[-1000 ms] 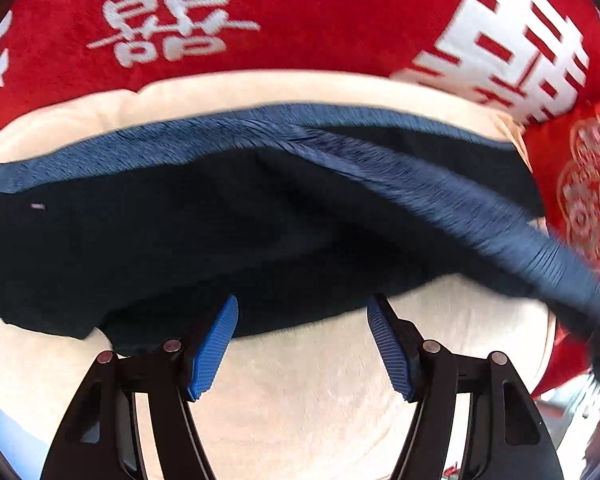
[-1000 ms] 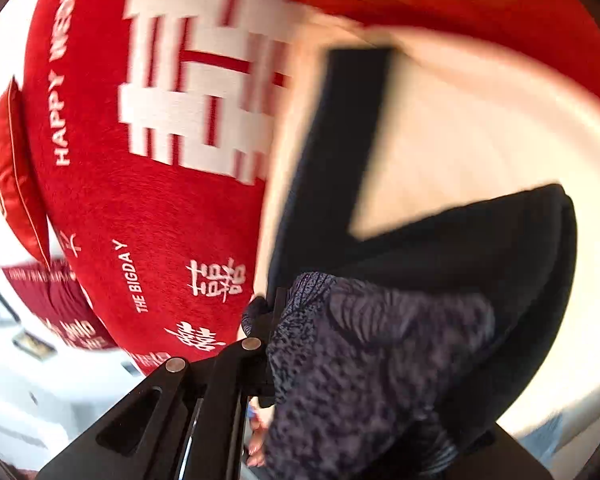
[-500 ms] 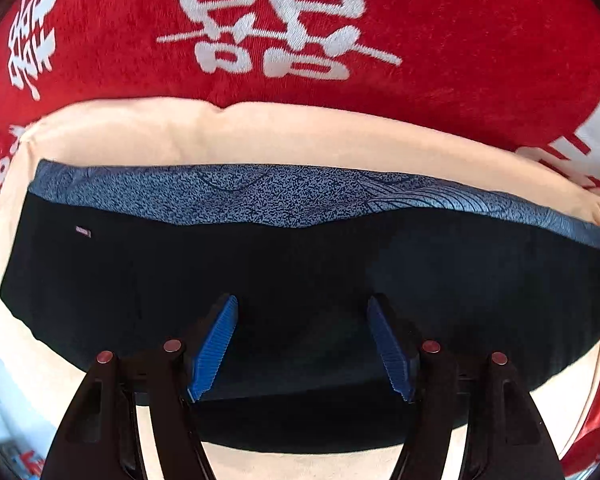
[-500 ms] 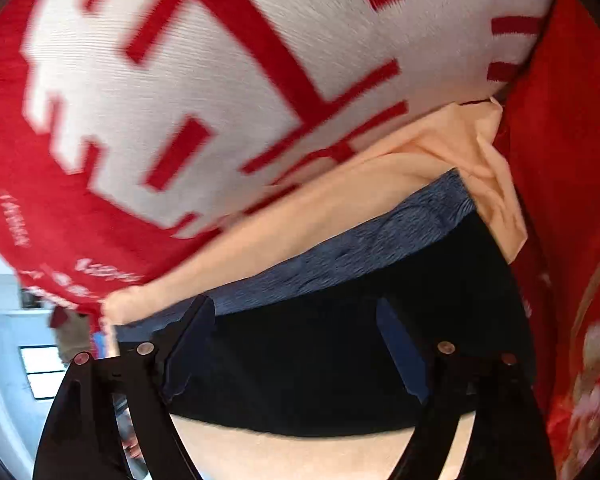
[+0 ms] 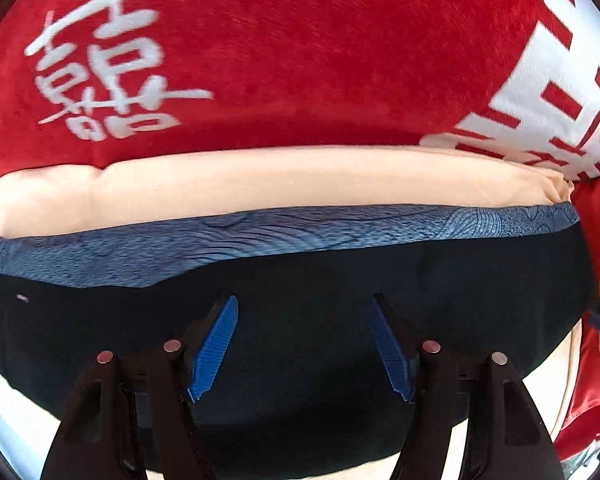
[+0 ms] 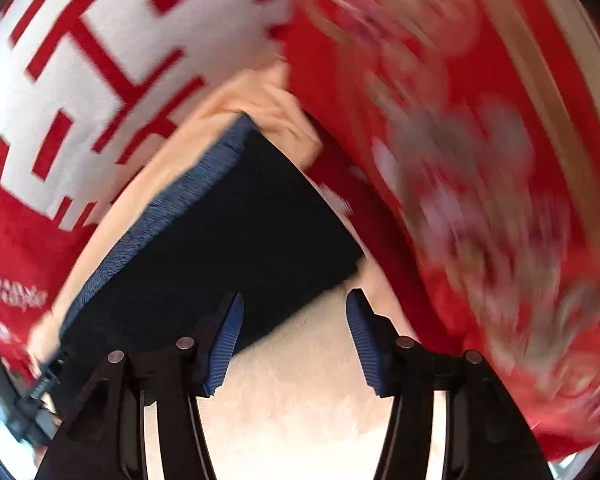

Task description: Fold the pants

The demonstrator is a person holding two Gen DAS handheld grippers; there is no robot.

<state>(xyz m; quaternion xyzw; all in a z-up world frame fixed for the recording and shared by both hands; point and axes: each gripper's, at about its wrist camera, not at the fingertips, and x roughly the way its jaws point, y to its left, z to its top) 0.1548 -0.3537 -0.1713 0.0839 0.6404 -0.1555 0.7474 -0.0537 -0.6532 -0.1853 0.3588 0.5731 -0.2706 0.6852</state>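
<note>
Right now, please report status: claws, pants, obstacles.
Left claw open, empty, above dark pants. Right claw closing, nothing between pads, at the pants' corner. Pants flat on cream cushion. Red pillow behind; nothing blocking.

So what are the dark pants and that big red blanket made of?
The pants look like soft matte knit cloth, with a blue woven-looking patterned band along one edge. The red blanket looks like fuzzy plush or velvet: its nap shows brushed streaks.
</note>
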